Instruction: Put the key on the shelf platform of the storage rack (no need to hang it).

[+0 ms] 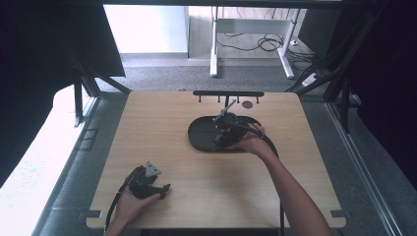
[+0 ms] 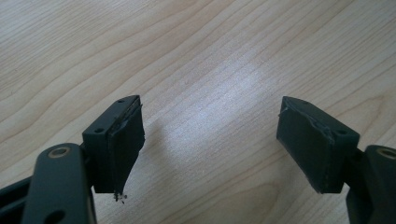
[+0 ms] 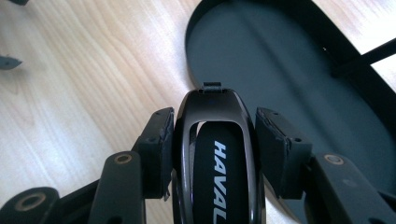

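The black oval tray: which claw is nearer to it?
Right. The right claw holds a key fob at the tray; the left claw rests on bare table, well apart.

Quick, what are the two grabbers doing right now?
Left gripper: open, holding nothing, just above the table.
Right gripper: shut on a black car key, at the edge of the black tray.

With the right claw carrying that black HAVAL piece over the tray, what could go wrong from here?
1. The right claw grips the glossy, curved key fob by its sides; it might slip or twist out.
2. It hangs above the rim of the black tray, so a release here may land it half on the wood.
3. The thin upright rod beside the hand could be knocked.
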